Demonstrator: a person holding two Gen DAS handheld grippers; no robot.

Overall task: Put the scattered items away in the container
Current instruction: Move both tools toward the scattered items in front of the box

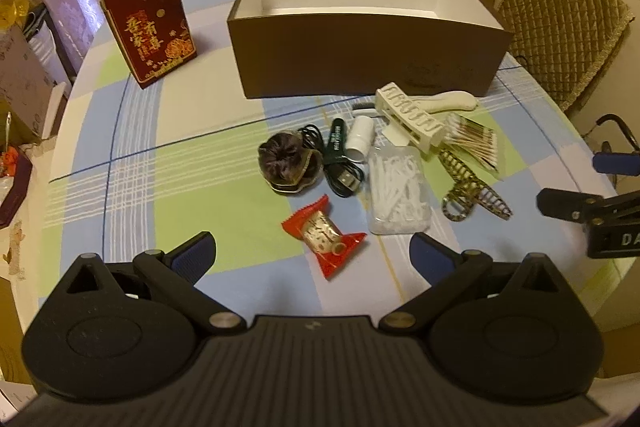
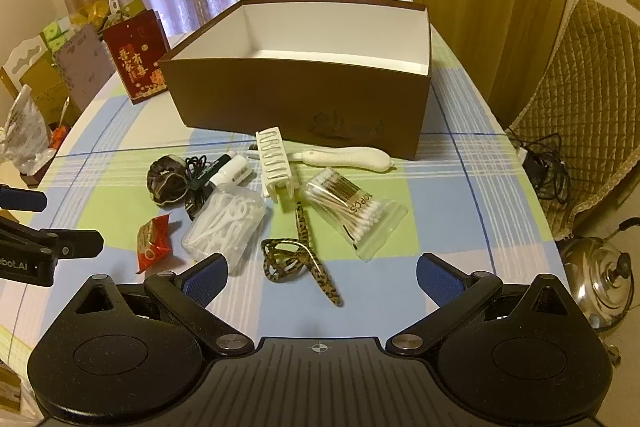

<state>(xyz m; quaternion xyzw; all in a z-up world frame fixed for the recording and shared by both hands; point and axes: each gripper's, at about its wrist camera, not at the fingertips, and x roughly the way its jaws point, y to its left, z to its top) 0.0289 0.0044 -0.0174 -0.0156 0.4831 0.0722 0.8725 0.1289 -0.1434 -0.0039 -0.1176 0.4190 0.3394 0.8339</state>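
Note:
A brown open box (image 1: pixel 360 63) (image 2: pixel 296 107) with a white inside stands at the far side of the table. In front of it lie a red snack packet (image 1: pixel 326 233) (image 2: pixel 154 241), a brown scrunchie (image 1: pixel 286 163) (image 2: pixel 166 179), a black cable (image 1: pixel 342 175), a clear case of floss picks (image 1: pixel 398 193) (image 2: pixel 226 223), a white hair claw (image 1: pixel 410 117) (image 2: pixel 276 161), a bag of cotton swabs (image 1: pixel 474 141) (image 2: pixel 352 205) and a leopard hair clip (image 1: pixel 470 189) (image 2: pixel 298 259). My left gripper (image 1: pixel 314 259) is open just short of the snack packet. My right gripper (image 2: pixel 322 279) is open over the leopard clip.
A red gift bag (image 1: pixel 150 31) (image 2: pixel 138 61) stands left of the box. A white brush (image 2: pixel 348 157) lies against the box front. A padded chair (image 2: pixel 584 115) and a metal kettle (image 2: pixel 600 291) are off the table's right edge. Boxes and bags crowd the left.

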